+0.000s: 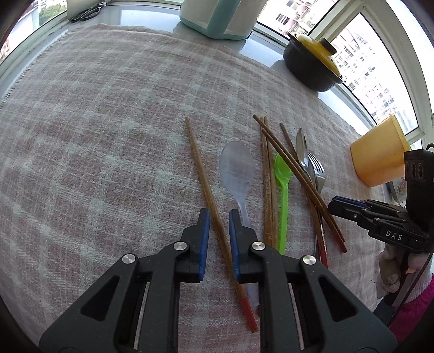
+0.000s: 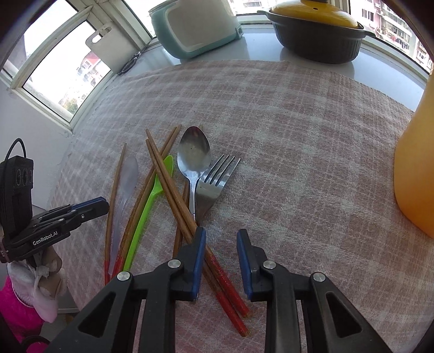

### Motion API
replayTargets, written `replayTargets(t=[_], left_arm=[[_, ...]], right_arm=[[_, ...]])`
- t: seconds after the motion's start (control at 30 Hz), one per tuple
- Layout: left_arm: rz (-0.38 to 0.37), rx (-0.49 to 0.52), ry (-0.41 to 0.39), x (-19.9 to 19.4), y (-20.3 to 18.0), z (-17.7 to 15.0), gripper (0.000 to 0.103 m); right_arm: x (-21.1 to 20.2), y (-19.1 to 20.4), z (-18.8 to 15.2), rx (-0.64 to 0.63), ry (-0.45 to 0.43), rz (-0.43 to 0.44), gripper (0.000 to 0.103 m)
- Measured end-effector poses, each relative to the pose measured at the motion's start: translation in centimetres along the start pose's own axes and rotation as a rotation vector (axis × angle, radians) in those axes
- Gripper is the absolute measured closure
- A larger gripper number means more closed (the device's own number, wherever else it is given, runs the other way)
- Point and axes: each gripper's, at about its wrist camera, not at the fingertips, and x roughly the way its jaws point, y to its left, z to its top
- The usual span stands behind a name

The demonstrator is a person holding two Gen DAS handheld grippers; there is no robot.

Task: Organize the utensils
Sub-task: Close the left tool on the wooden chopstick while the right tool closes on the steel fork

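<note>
A single brown chopstick with a red end (image 1: 200,168) lies on the checked cloth (image 1: 95,122). My left gripper (image 1: 219,214) straddles it, jaws narrow, pads not pressing on it. A clear plastic spoon (image 1: 237,165) and a green spoon (image 1: 283,173) lie just right of it. In the right wrist view, my right gripper (image 2: 221,233) stands open over the red ends of two crossed chopsticks (image 2: 173,192); these slip under its left finger. A metal spoon (image 2: 194,152) and a fork (image 2: 214,182) lie ahead of it.
An orange cup (image 2: 415,163) stands at the right. A black pot with a yellow lid (image 2: 317,40) and a teal appliance (image 2: 195,27) stand at the back by the windows. Scissors (image 1: 86,12) lie far left. A gloved hand with a pink sleeve (image 1: 393,271) holds the right gripper.
</note>
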Motion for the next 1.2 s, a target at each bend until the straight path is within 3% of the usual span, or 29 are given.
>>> replayTargets(t=[0.53,0.77,1.2], left_arm=[[-0.001,0.012,0.004,1.1,0.3,0.5,0.094],[-0.004,-0.005,0.003,1.2,0.6,1.0,0.094],[0.045,0.083,0.013,1.0,0.6,1.2,0.096]], right_arm=[[1.6,-0.2,2.5,0.123,-0.029,0.026,0.080],[1.8,0.2,2.9,0.099,-0.027,0.014,0.081],[2.0,-0.1,2.9,0.095,-0.035,0.031,0.087]])
